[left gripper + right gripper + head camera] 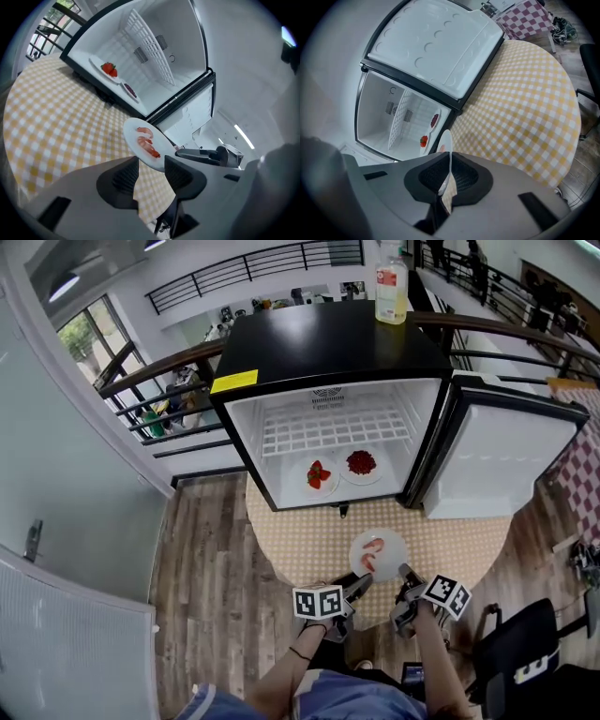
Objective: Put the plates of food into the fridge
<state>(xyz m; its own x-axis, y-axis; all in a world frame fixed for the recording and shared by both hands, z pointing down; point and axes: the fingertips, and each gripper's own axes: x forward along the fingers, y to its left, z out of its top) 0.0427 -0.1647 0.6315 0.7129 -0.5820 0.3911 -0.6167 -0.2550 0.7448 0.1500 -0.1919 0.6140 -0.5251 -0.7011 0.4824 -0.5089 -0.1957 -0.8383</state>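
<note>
A white plate of shrimp hangs above the checked rug in front of the open black fridge. My right gripper is shut on the plate's near right rim; in the right gripper view the plate shows edge-on, pinched between the pads of that gripper. My left gripper is at the plate's near left rim. Its jaws stand open around the edge of the plate, with a gap at the left gripper. Inside the fridge sit a strawberry plate and a plate of dark red food.
The fridge door swings open to the right. A wire shelf spans the fridge above the two plates. A bottle stands on the fridge top. A round yellow checked rug covers the wood floor. A black chair is at lower right.
</note>
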